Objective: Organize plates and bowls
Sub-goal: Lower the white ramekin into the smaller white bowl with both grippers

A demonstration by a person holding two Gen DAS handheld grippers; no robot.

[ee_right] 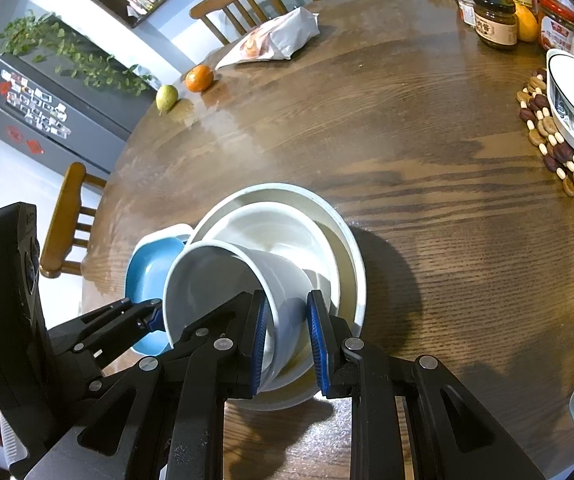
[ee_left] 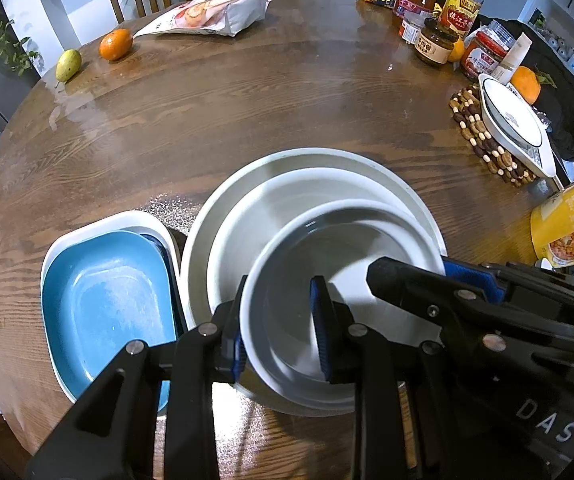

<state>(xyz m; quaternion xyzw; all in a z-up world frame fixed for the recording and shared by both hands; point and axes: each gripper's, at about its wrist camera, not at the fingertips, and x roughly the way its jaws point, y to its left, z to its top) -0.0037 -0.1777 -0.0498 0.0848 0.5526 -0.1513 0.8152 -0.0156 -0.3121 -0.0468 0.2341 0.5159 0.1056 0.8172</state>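
The left gripper [ee_left: 279,328] and right gripper [ee_right: 287,344] are each straddling the rim of the small bowl [ee_left: 327,280], steadying it tilted for nesting. Both are standing partly open; firm contact appears likely but is unclear. The bowl is resting inside the white stack [ee_left: 247,192], with the blue dish [ee_left: 103,300] just left, on the table [ee_left: 247,100].

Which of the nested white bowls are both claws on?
The smallest, innermost white bowl, tilted inside the two wider bowls; left claw and right claw each straddle its rim.
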